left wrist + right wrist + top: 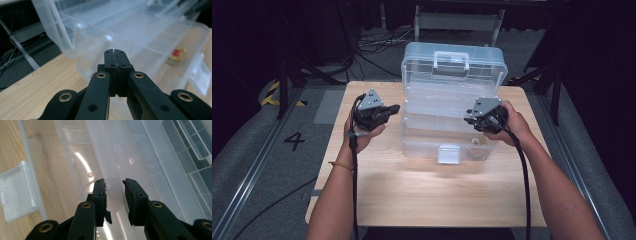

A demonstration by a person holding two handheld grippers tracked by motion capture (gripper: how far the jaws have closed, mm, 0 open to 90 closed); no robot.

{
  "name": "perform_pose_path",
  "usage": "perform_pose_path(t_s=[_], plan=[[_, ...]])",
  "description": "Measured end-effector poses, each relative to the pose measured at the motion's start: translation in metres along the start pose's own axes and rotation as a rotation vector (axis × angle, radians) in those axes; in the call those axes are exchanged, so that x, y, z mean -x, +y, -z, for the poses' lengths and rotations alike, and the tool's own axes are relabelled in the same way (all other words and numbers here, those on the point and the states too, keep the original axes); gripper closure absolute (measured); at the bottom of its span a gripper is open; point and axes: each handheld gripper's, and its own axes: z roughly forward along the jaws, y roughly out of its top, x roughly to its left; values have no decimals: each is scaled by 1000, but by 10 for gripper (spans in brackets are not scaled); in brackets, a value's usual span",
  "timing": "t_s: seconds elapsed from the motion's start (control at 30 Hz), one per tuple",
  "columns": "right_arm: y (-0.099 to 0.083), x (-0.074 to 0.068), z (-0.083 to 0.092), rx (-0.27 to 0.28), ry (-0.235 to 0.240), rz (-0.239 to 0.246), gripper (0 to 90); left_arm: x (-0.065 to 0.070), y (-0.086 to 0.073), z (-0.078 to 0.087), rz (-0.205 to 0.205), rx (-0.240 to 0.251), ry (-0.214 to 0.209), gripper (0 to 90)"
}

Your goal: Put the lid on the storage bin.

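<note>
Clear glossy plastic box [447, 107] — on a smooth, matt pale wood table [422, 195].

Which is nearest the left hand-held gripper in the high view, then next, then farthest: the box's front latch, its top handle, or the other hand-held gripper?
From the left hand-held gripper:
1. Front latch, low at the box front.
2. Top handle, up on the raised lid.
3. Right hand-held gripper, across the box.

The round red-and-gold item [176, 55] inside the clear box [140, 27] is blurred; its identity is indeterminable. The box's lid is cut off by the frame's top edge.

A light wooden table [412, 195] fills the frame's centre; a clear plastic organiser box [447, 135], lid open, stands on its upper middle.
</note>
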Motion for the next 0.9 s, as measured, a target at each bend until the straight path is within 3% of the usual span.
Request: perform_pose_path(t_s=[0.2,0.37,0.47,0.5,0.63,0.73,0.9], plan=[[-2,-5,0,4,-6,-7,706,-16,25,-11,46,43,-4,900],[-2,-7,0,-1,-9,-7,701,-20,34,-23,68,56,13,900],[-5,-11,1,0,-10,-5,695,-21,36,-27,89,65,0,900],[-5,-11,1,0,-10,-5,695,-21,36,-28,81,64,20,900],[-9,-17,0,2,-10,-4,682,-18,39,-26,83,79,25,900],[-13,-19,2,-2,6,-12,682,-12,39,-27,43,46,31,900],[-22,-18,12,20,13,-76,734,-8,34,-21,22,36,21,900]])
